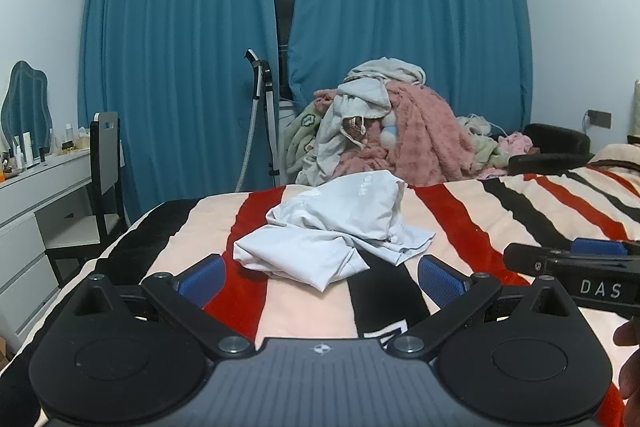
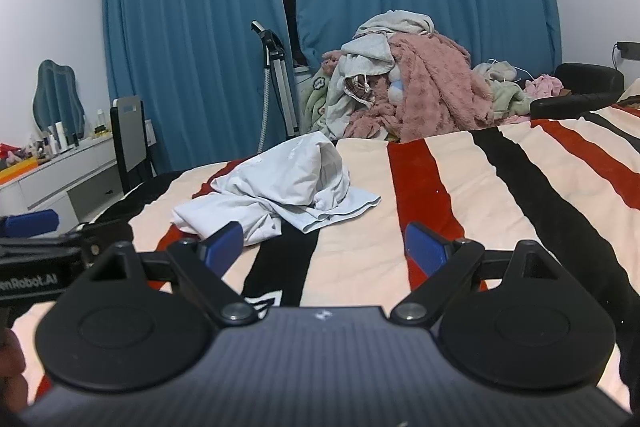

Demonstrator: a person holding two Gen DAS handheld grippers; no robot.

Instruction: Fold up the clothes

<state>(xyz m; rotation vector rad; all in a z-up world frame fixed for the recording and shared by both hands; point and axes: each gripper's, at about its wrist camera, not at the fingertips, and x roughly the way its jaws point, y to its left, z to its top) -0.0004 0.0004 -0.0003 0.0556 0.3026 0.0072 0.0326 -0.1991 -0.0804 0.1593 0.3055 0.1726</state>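
Observation:
A crumpled pale blue-white garment (image 1: pixel 332 227) lies in a heap on the striped blanket (image 1: pixel 460 227) of the bed; the right wrist view shows the garment (image 2: pixel 280 187) left of centre. My left gripper (image 1: pixel 320 277) hovers just in front of the heap, jaws wide open, nothing between its blue pads (image 1: pixel 202 277). My right gripper (image 2: pixel 324 245) is also open and empty, a little to the right of the garment and short of it. Each gripper shows at the edge of the other's view: the right gripper (image 1: pixel 580 267), the left gripper (image 2: pixel 44 239).
A pile of pink, grey and green clothes (image 1: pixel 384 123) sits beyond the bed's far edge before blue curtains (image 1: pixel 180 47). A white dresser (image 1: pixel 36 187) and dark chair (image 1: pixel 106 163) stand on the left. A black sofa (image 1: pixel 556 147) is at the far right.

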